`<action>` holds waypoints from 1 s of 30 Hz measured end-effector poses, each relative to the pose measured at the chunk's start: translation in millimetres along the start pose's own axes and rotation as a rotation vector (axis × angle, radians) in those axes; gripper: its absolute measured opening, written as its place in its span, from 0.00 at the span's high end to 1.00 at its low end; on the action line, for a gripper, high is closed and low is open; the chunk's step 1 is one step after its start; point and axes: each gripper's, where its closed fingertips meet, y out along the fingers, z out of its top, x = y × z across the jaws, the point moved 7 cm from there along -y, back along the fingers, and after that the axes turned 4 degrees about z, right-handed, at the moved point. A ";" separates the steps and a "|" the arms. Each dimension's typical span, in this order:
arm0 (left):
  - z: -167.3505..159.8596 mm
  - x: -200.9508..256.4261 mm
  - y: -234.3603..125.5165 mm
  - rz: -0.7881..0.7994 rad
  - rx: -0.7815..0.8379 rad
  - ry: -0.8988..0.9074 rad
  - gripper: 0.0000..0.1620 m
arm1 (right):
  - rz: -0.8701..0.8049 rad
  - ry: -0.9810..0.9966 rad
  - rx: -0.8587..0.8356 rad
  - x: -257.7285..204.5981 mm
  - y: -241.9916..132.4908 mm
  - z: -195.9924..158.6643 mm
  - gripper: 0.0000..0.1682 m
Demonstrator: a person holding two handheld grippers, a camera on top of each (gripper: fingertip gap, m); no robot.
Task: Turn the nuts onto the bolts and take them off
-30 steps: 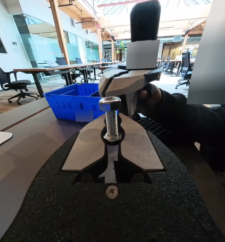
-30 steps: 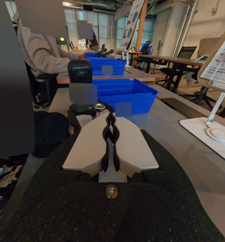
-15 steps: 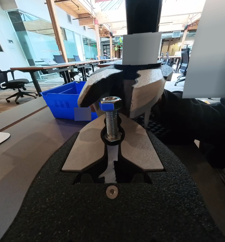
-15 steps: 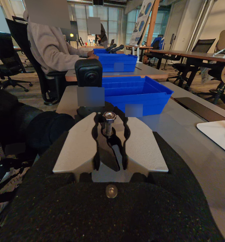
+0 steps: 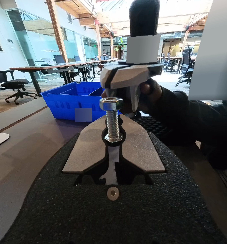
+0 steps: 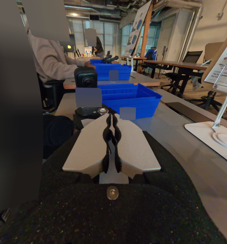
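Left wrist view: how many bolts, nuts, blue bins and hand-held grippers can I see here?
Bolt: 1
Nut: 1
Blue bin: 1
Hand-held grippers: 2, the left hand-held gripper and the right hand-held gripper
Total: 5

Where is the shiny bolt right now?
In the left wrist view the bolt stands upright mid-frame, clamped between the left gripper fingers. The blue bin sits behind it on the left, and the right gripper hovers shut just above.
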 end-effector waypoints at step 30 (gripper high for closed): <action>-4.8 5.9 4.6 -0.074 -0.043 -0.021 0.92 | 0.070 -0.142 -0.158 -13.4 20.7 -4.2 0.90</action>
